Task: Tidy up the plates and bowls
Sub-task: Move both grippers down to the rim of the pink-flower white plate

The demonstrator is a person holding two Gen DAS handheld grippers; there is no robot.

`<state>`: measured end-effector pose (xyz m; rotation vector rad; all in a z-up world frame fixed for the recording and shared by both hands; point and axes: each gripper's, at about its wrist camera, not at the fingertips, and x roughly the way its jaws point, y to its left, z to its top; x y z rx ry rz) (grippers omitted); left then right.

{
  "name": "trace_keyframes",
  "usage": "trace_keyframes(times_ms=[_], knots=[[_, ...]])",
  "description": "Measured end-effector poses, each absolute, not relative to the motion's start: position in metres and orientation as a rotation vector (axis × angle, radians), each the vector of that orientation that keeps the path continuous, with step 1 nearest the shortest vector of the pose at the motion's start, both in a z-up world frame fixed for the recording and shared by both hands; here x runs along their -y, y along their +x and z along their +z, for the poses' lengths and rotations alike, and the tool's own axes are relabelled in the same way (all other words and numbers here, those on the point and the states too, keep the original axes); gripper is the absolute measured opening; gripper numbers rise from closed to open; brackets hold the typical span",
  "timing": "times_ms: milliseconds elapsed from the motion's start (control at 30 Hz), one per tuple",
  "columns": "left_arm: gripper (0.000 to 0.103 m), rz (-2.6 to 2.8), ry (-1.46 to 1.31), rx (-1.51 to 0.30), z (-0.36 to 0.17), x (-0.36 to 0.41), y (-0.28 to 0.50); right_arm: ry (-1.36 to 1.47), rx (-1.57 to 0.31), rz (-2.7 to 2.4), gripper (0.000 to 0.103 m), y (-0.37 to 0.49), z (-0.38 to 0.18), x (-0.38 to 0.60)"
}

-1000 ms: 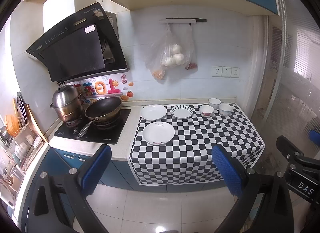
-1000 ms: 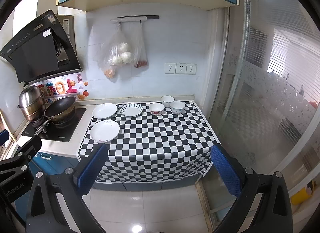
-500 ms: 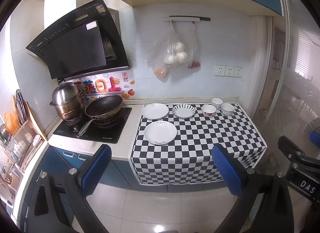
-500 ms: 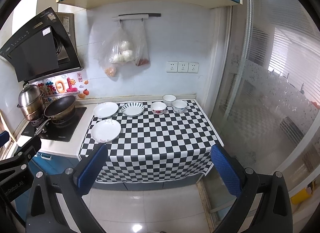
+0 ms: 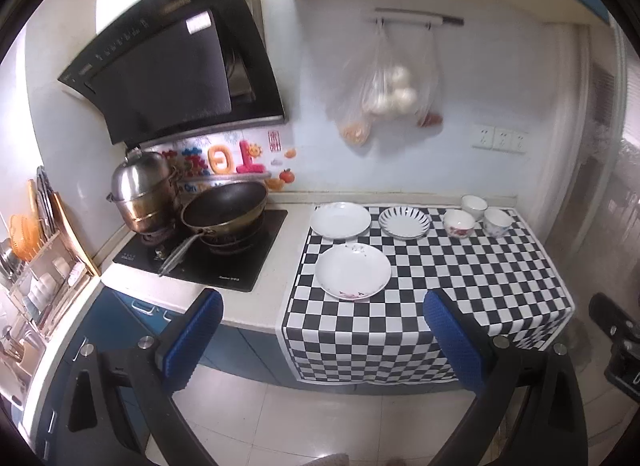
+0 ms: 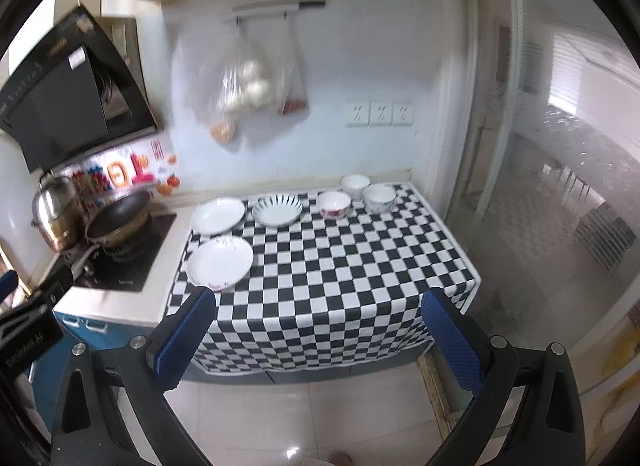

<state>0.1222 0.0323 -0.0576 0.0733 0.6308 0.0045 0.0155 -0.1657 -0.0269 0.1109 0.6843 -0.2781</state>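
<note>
Both grippers are held out in front of the surface (image 5: pixel 280 306), over the tiled floor (image 6: pixel 320 418), and nothing is gripped. The jaws of the left gripper (image 5: pixel 320 326) are spread wide and seen at the bottom of the left wrist view; the jaws of the right gripper (image 6: pixel 316 324) are likewise spread wide at the bottom of the right wrist view.

The checkered cloth (image 5: pixel 460 286) is laid over the right part of the surface and hangs down its front edge. On it, a white plate with red marks (image 5: pixel 353 272) is seen near the centre of the left wrist view. Behind it, a plain white plate (image 5: pixel 341 219) and a striped plate (image 5: pixel 405 222) are set side by side. Further right, three bowls are grouped close together: a red-patterned bowl (image 5: pixel 459 223), a white bowl (image 5: pixel 474 202) behind it, and a blue-patterned bowl (image 5: pixel 497 221).

At the left of the frame, a dark pan (image 5: pixel 224 211) and a steel pot (image 5: pixel 142 193) are seen on the stove (image 5: pixel 240 266).
</note>
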Motion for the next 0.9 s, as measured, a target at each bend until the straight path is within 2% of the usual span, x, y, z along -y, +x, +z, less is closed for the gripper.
trace_keyframes(times_ms=[233,700,900], knots=[[0.103,0.051,0.108,-0.718,-0.102,-0.026,0.207,0.073,-0.774,-0.231,0.103,0.118,-0.082,0.168],[0.103,0.123,0.142,-0.964,-0.195,0.002,0.402,0.046,-1.057,-0.041,0.103,0.390,-0.212,0.186],[0.103,0.147,0.149,-1.058,-0.233,-0.003,0.465,0.029,-1.167,0.004,0.103,0.457,-0.259,0.185]])
